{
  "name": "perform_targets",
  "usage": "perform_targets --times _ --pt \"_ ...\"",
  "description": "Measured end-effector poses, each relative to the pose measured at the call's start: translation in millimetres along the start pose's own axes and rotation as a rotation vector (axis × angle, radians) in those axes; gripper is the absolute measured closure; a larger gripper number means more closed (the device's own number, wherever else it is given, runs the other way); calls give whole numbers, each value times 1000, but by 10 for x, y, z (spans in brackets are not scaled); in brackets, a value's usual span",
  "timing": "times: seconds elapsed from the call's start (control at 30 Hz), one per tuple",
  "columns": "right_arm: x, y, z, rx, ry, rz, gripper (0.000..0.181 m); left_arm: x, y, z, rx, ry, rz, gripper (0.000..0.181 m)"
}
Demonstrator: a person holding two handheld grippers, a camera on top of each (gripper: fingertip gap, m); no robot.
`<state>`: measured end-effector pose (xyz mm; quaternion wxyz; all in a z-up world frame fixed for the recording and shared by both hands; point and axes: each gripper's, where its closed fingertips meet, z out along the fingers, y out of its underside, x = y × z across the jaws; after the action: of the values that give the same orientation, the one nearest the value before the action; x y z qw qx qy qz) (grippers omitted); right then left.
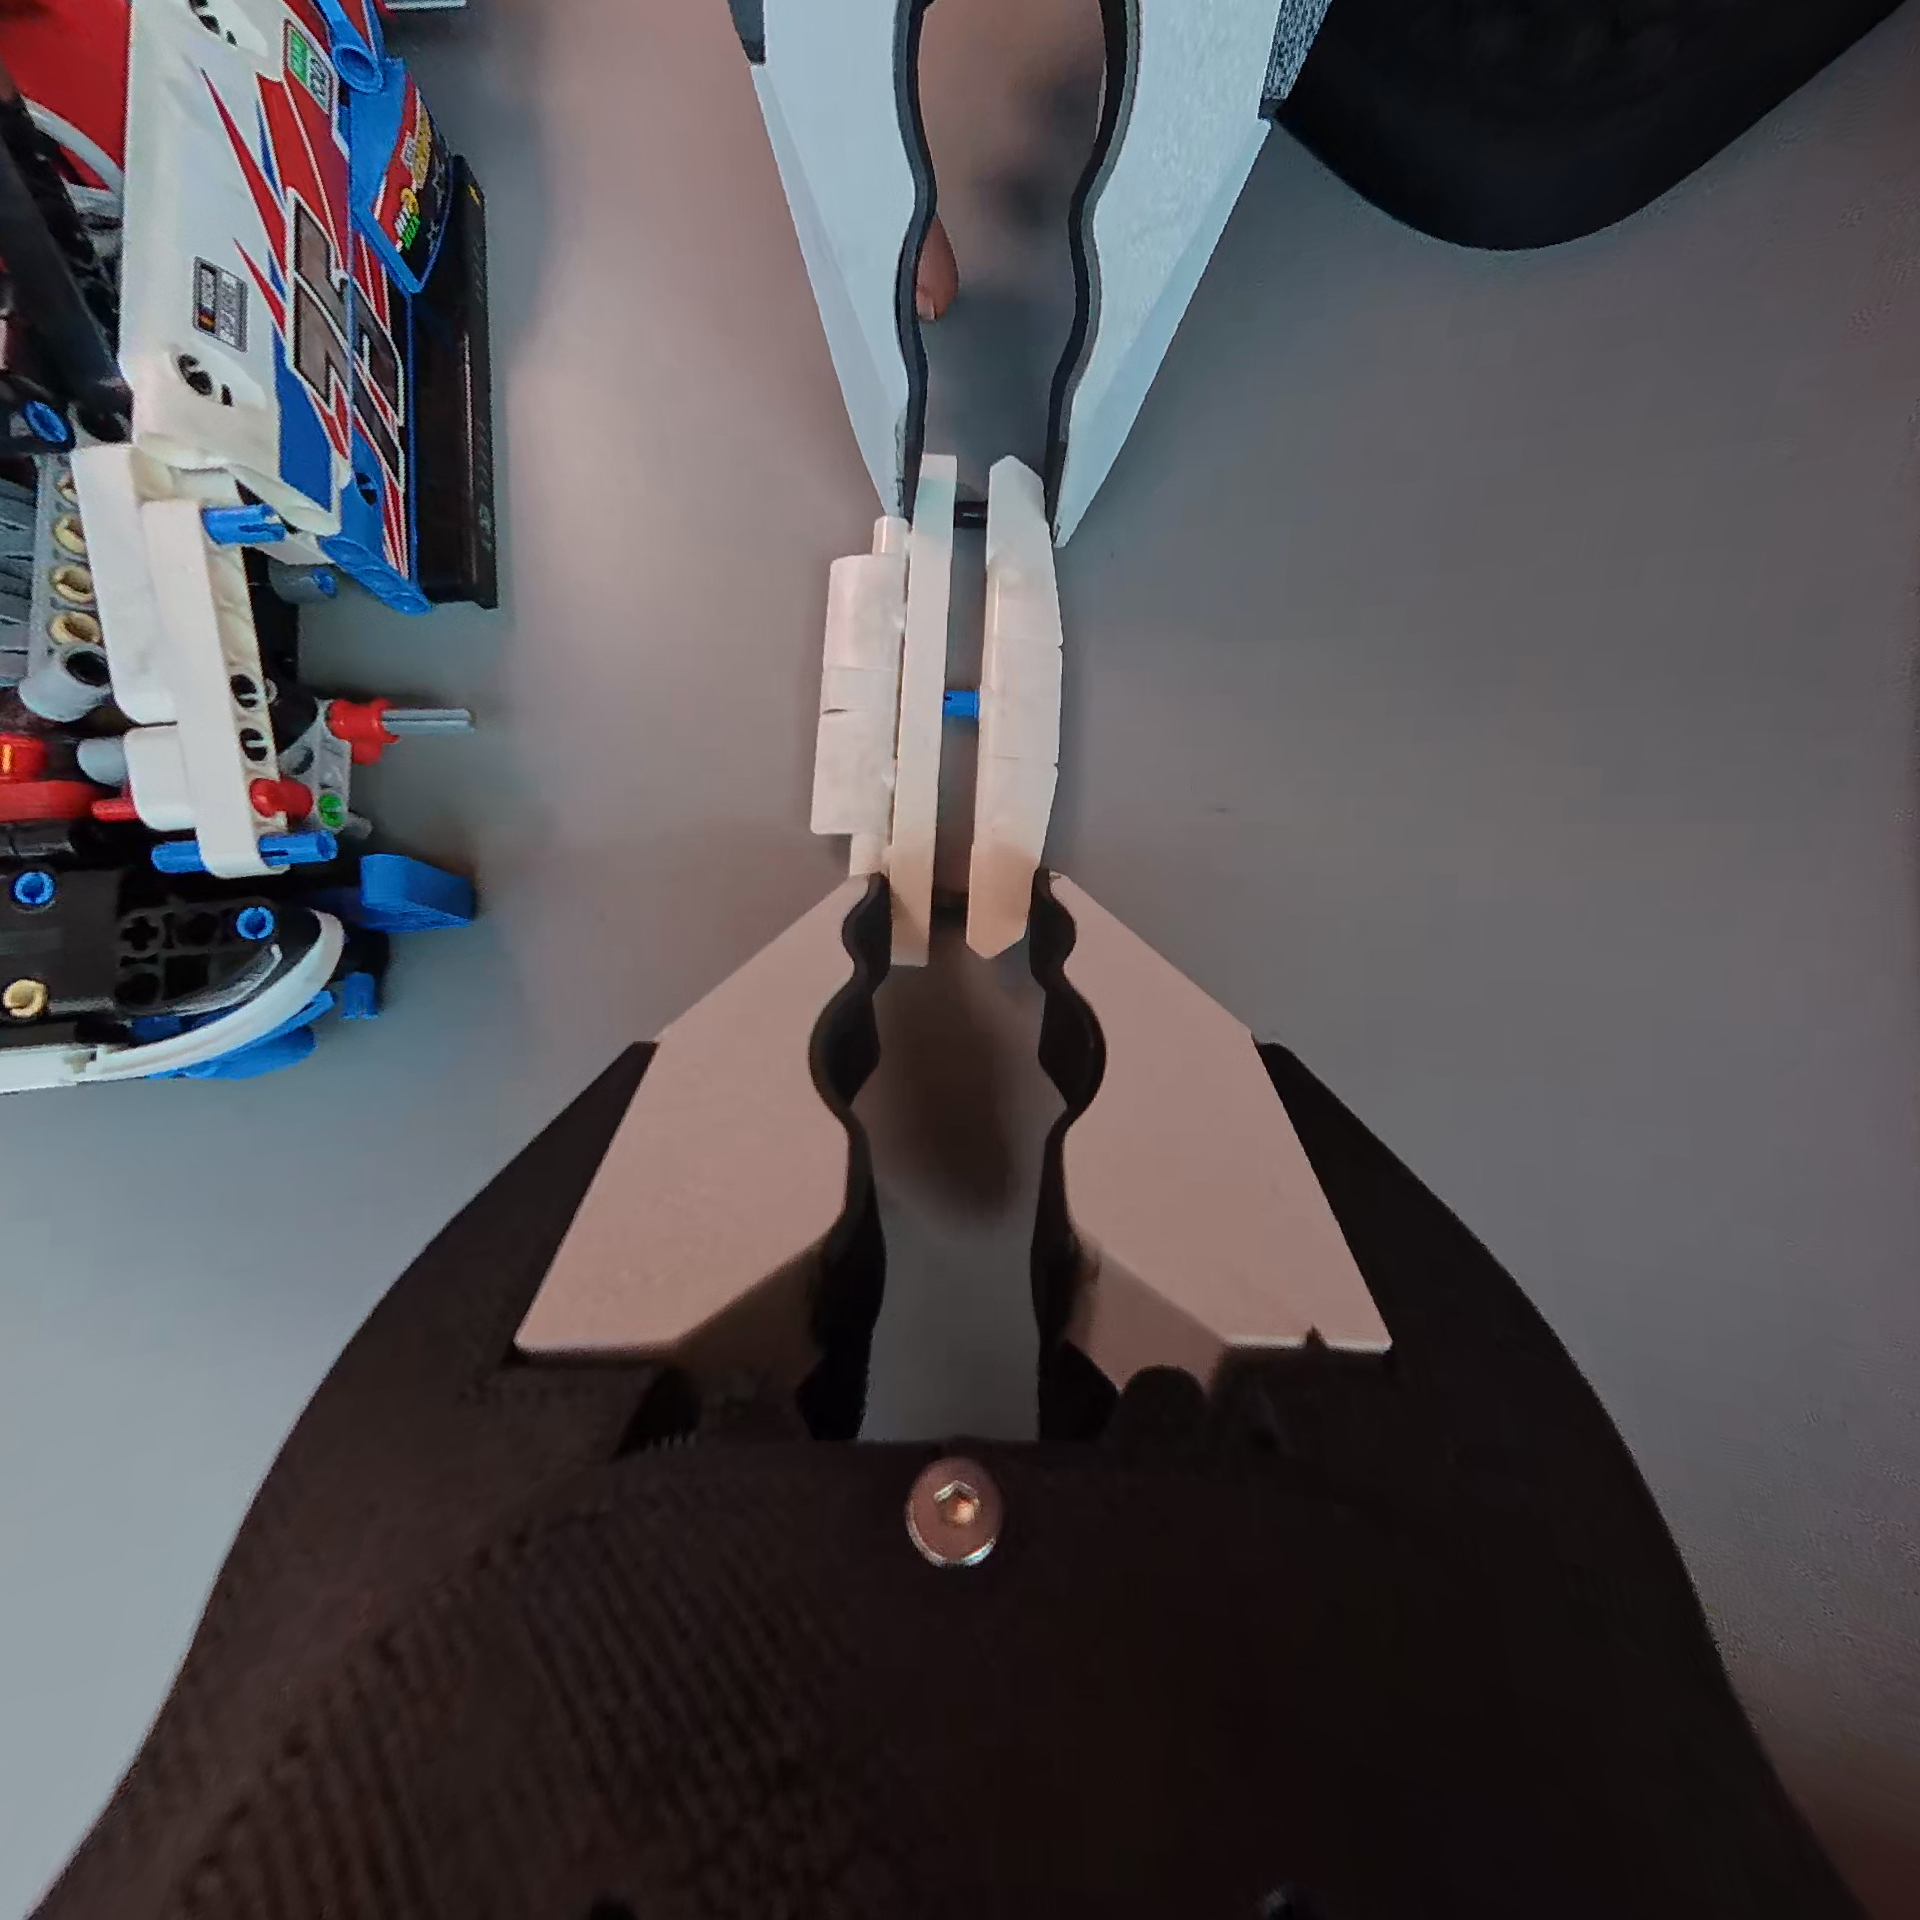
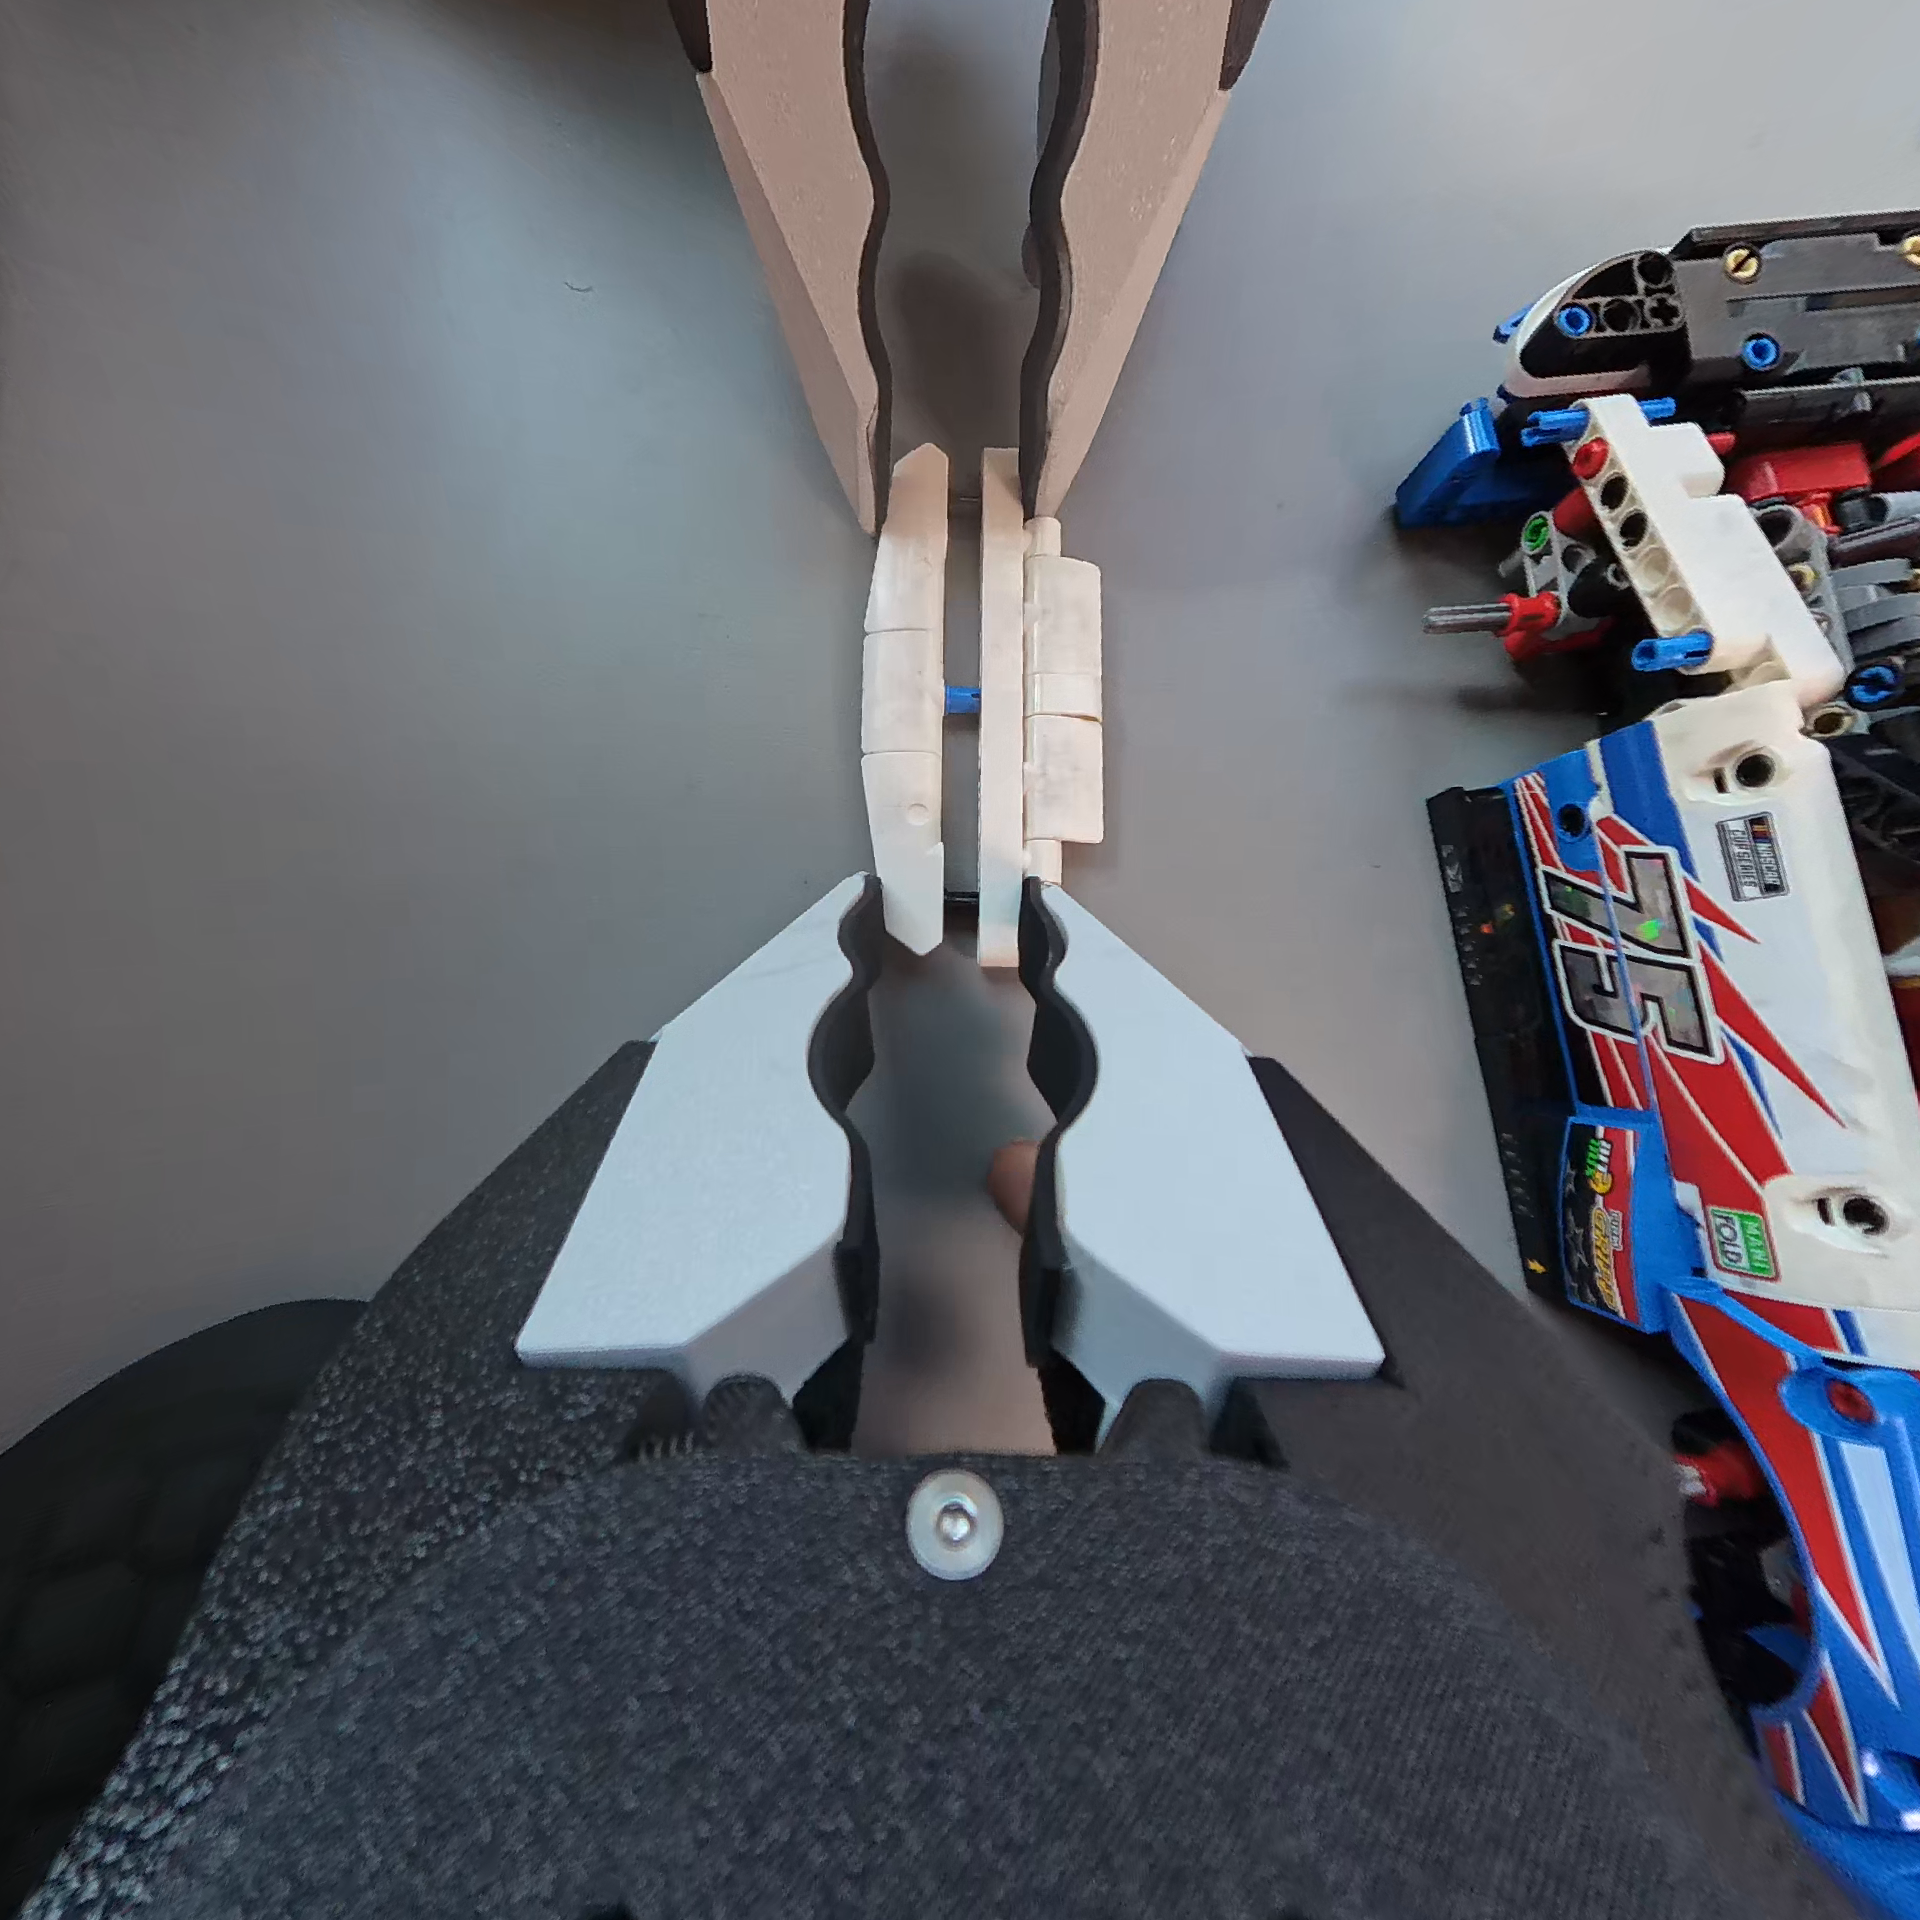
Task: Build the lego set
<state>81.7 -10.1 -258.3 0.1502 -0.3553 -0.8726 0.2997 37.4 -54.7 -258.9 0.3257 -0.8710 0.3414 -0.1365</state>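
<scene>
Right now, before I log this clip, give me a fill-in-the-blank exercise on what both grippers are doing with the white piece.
1. The left gripper and right gripper grip the white Lego assembly from ____ ends.
2. A small ____ pin joins its two curved white panels.
3. In the left wrist view, the Lego race car sits at the ____ edge.

Missing words: opposite; blue; left
</scene>
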Motion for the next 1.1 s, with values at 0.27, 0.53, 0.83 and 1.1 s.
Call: perform_targets --times 0.27,0.53,0.83,1.1 --pt "-1 1 0 0 -7 2 158 -5 1 1 17 12 24 156" --pt "-7 2 0 -4 -12 1 158 -9 0 2 31 16 65 156" --pt "-15 -5 -14 28 -26 14 159 -14 -8 -1 35 13 54 156" --pt "49 4 -49 -4 73 -60 152 -14 -2 1 61 10 9 155"
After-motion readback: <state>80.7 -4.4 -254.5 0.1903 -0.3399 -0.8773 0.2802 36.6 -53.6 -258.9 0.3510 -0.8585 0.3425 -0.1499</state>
